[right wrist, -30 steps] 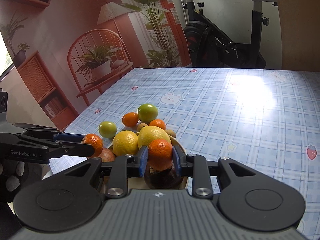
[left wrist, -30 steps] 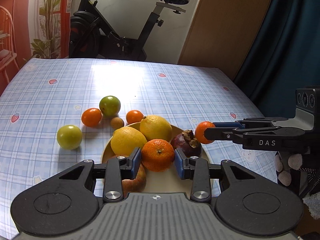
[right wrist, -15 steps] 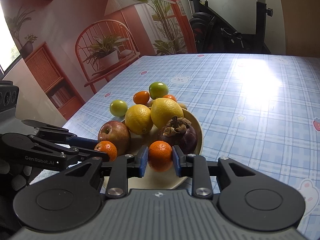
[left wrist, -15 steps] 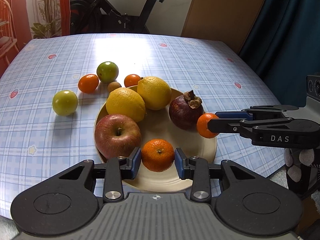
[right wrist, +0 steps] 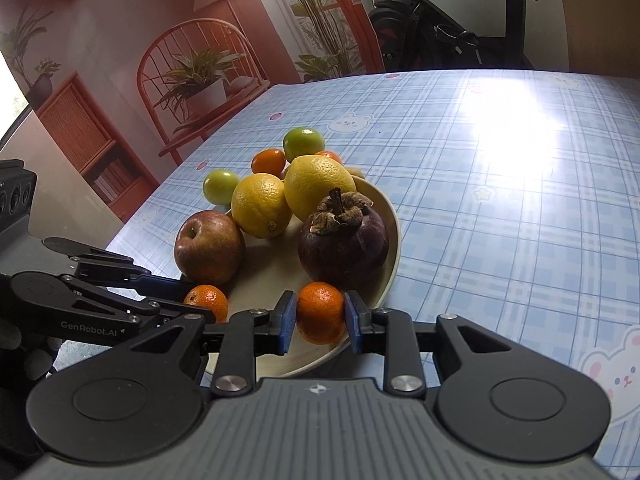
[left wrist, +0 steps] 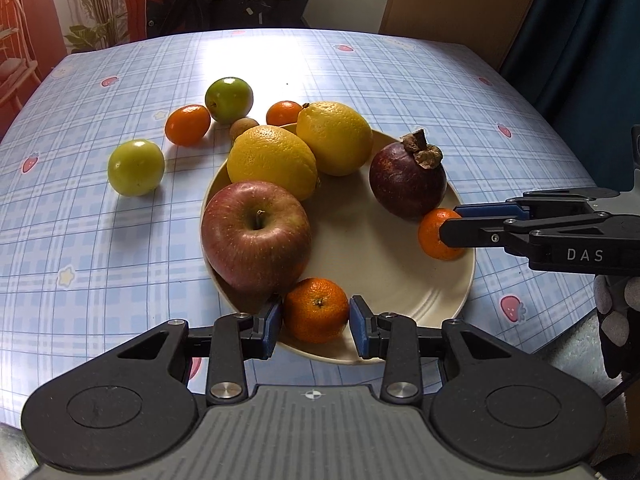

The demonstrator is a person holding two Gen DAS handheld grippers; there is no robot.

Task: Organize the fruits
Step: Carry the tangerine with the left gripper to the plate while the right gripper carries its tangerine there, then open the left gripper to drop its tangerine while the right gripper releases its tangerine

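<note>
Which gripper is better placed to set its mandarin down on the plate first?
Probably the left gripper. Its mandarin hangs low over a bare part of the plate, beside the apple. The right gripper holds its mandarin close against the mangosteen, so it has less room.

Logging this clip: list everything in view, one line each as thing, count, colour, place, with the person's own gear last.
plate: 1, cream, near table edge
apple: 1, red, on plate, left side
lemons: 2, yellow, far side of plate
mangosteen: 1, dark purple, on plate, right side
loose oranges: 2, orange, on cloth beyond plate
green fruits: 2, green, on cloth left of plate
small brown fruit: 1, tan, behind lemons
tablecloth: 1, blue plaid, covers table
exercise bike: 1, black, behind table
left mandarin: 1, orange, in left gripper, over plate's near rim
right mandarin: 1, orange, in right gripper, over plate beside mangosteen
</note>
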